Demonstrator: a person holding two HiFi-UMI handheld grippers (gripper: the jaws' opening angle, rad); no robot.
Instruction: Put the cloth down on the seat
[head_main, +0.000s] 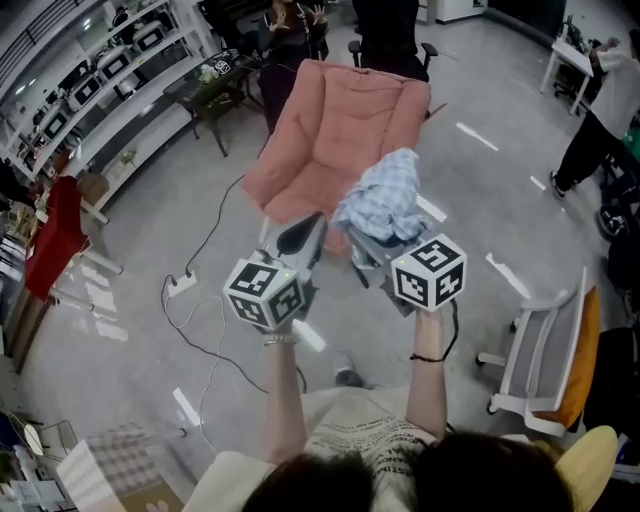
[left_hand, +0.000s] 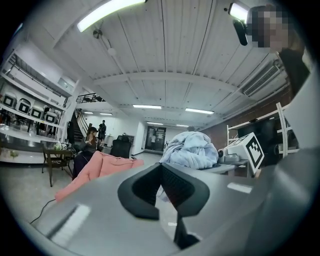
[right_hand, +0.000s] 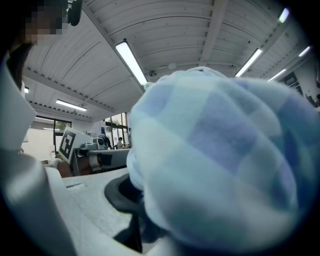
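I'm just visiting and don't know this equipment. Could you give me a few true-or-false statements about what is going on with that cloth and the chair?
1. The right gripper holds the bundled light blue cloth. True.
2. The cloth already lies on the seat. False: it is held up in the air in front of the seat and has not been put down.
3. The seat is green. False: it is a pink padded chair.
4. The left gripper holds nothing. True: no part of the cloth is between its jaws.
5. A cable runs over the floor to the left of the seat. True.
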